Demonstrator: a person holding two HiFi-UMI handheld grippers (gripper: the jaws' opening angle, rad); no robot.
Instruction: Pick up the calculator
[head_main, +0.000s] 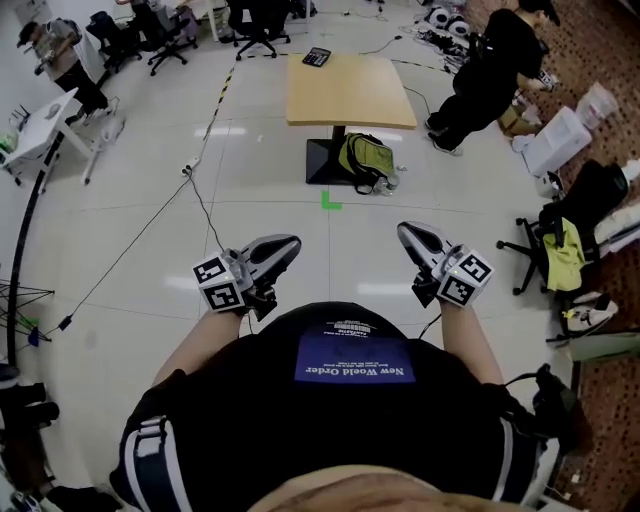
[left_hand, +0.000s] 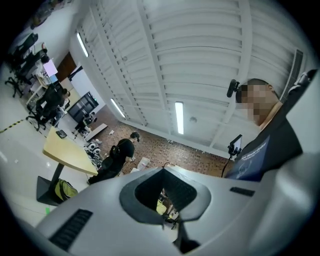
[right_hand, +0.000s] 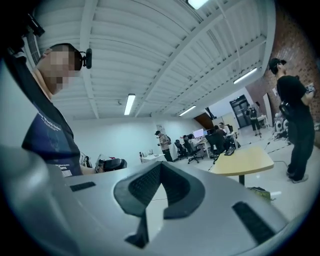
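The black calculator (head_main: 316, 57) lies at the far edge of a square wooden table (head_main: 350, 100), far ahead of me across the floor. It also shows small in the left gripper view as the calculator (left_hand: 61, 134) on the table (left_hand: 67, 154), and in the right gripper view as the calculator (right_hand: 229, 151) on the table (right_hand: 246, 161). My left gripper (head_main: 290, 243) and right gripper (head_main: 405, 232) are held close in front of my body, both shut with nothing between the jaws. The left gripper (left_hand: 170, 220) and right gripper (right_hand: 147, 210) show their tips meeting.
A yellow-green backpack (head_main: 365, 160) leans at the table's base. A person in black (head_main: 490, 70) bends over at the right of the table. Office chairs (head_main: 160, 35) stand at the back left, and a black chair (head_main: 565, 240) with a yellow garment at the right. A cable (head_main: 150, 225) crosses the floor.
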